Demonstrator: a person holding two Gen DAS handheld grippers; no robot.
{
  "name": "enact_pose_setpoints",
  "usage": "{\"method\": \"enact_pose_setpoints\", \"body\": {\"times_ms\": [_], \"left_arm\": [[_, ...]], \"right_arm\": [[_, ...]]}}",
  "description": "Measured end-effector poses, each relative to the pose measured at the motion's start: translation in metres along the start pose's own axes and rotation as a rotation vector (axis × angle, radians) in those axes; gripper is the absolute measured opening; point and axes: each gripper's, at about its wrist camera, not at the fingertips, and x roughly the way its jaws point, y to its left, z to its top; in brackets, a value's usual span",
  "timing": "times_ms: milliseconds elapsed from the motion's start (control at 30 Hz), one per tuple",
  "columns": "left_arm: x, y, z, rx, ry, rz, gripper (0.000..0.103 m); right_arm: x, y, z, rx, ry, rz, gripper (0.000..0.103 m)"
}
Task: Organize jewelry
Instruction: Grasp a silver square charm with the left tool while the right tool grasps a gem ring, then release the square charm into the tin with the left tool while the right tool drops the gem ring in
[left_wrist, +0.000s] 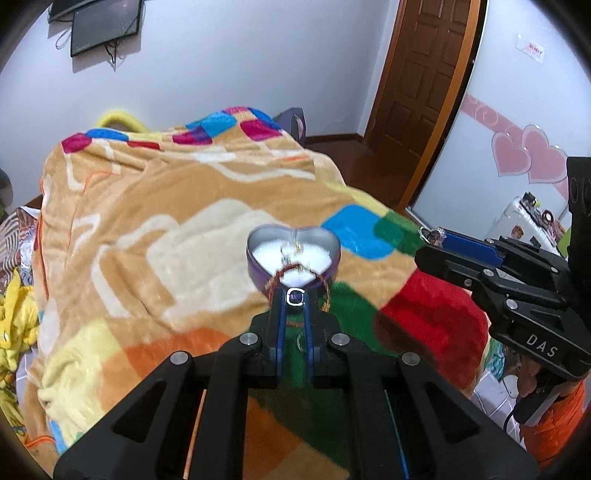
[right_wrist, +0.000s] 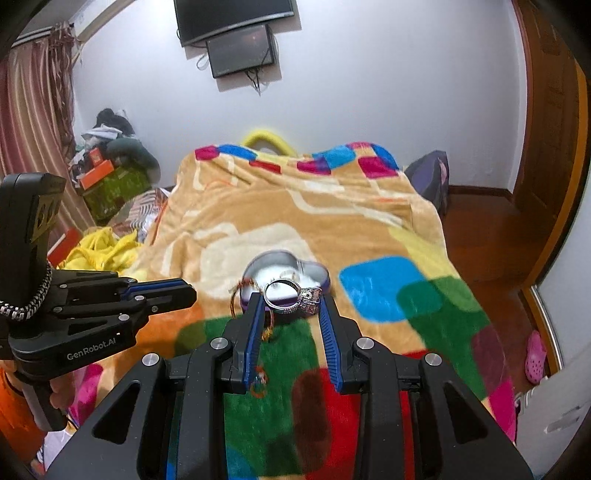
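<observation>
While the heart-shaped tin (left_wrist: 293, 258) sits on the patchwork blanket (left_wrist: 147, 221) of the bed, both tongs hover close to its near point, each carrying a piece, which I take as the drop-off stage of the sorting. The left tongs (left_wrist: 294, 297) are pinched narrow on a small silver ring (left_wrist: 295, 296), held right at the tin's tip, seemingly so it can fall onto the white lining. A red-brown cord bracelet (left_wrist: 295, 273) drapes over the tin's near rim, partly inside, partly hanging out. The right tongs (right_wrist: 291, 299) stand wider, clasping a jewelled silver ring (right_wrist: 293, 297) between the blue pads.

The left wrist view shows the white lining and another small piece lying in it, plus the right tongs (left_wrist: 432, 236) from the side with the ring at their tip. The right wrist view alone shows a small coloured trinket (right_wrist: 258, 382) on the blanket beneath the fingers, and the left tongs (right_wrist: 184, 291) side-on, where their load is hidden.
</observation>
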Motion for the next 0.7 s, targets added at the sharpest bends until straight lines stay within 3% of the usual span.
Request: {"method": "enact_pose_setpoints", "body": {"times_ms": [367, 700], "left_arm": [[-0.001, 0.009, 0.032, -0.009, -0.068, -0.009, 0.008], [0.031, 0.016, 0.039, -0.016, -0.029, -0.03, 0.008]], "right_arm": [[0.005, 0.001, 0.025, -0.007, -0.06, 0.009, 0.027], [0.038, -0.005, 0.028, 0.007, -0.01, 0.025, 0.027]]}}
